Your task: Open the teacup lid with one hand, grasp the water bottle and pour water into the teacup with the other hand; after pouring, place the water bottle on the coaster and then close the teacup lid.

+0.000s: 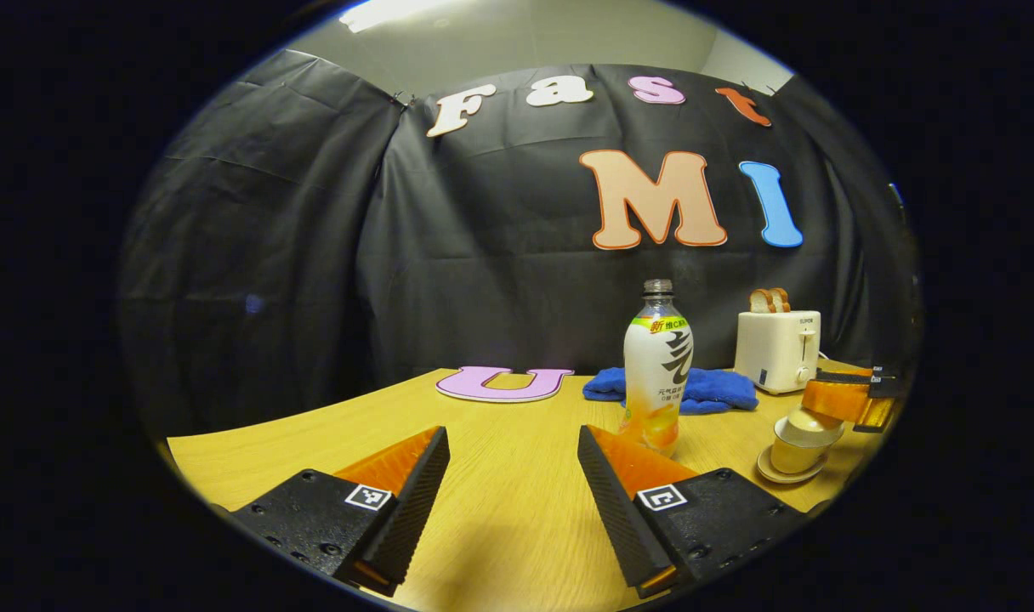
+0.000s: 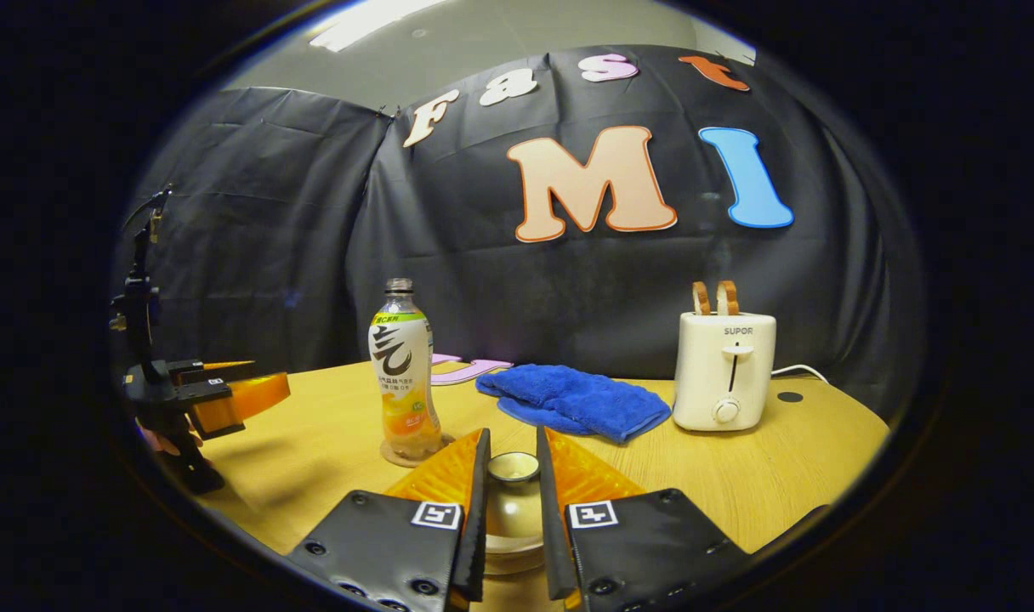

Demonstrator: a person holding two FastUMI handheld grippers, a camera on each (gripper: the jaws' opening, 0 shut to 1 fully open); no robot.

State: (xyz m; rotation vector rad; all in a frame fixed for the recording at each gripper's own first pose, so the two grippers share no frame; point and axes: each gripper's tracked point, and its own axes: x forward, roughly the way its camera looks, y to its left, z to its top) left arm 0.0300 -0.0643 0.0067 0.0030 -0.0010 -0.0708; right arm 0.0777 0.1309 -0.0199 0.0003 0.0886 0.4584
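Observation:
The water bottle (image 1: 658, 365) stands upright just beyond my open left gripper (image 1: 513, 476), close to its right finger. In the right gripper view the bottle (image 2: 404, 374) rests on a round coaster (image 2: 395, 456). The cream teacup (image 1: 793, 455) on its saucer is at the right. Its lid (image 1: 813, 421) sits slightly tilted over it, and I cannot tell whether the two still touch. My right gripper (image 2: 512, 450) is shut on the lid's knob (image 2: 514, 466), and it shows from the side (image 1: 849, 398) in the left gripper view. A hand holds the left gripper (image 2: 228, 393) at the far left.
A blue cloth (image 2: 572, 399) lies behind the cup and bottle. A white toaster (image 2: 725, 370) with bread slices stands at the back right, its cable trailing right. The wooden table (image 1: 500, 518) ends close to the dark wall.

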